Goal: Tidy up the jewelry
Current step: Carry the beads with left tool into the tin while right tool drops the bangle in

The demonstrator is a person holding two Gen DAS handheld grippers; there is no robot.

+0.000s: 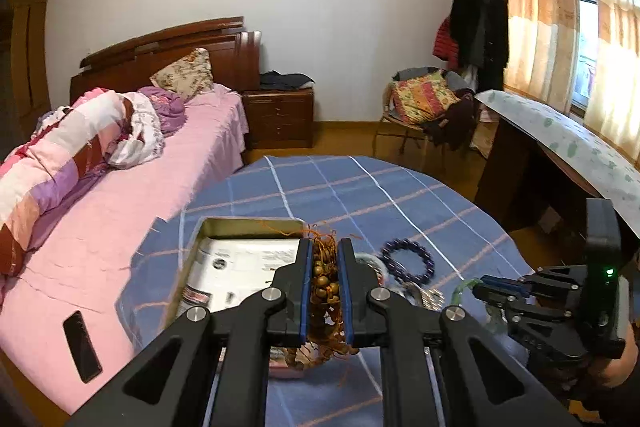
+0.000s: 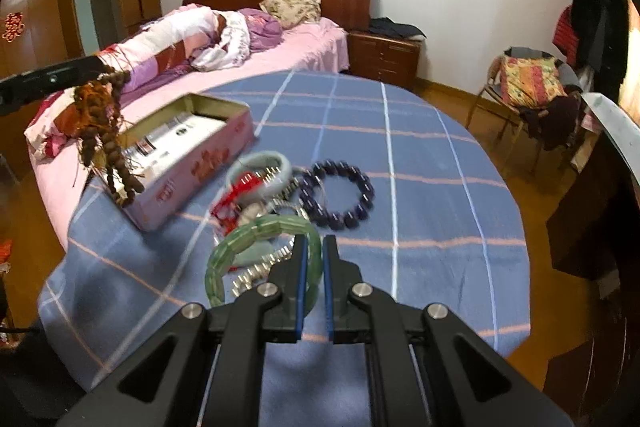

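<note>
Item: brown bead strand [image 1: 325,281] — clamped in left gripper [image 1: 325,287], lifted beside tin [image 2: 188,155] at 10 o'clock. Green bangle [image 2: 256,251] — pinched by right gripper [image 2: 315,279], jaws near-closed. Next: lower both into tin.

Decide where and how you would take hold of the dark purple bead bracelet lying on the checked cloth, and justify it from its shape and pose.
The dark purple bead bracelet lies flat as an open ring on the blue checked cloth. Come from above, one claw finger inside the ring and one outside, and pinch its right-hand arc. That side looks clear, while the left arc lies against the jewelry pile.
</note>
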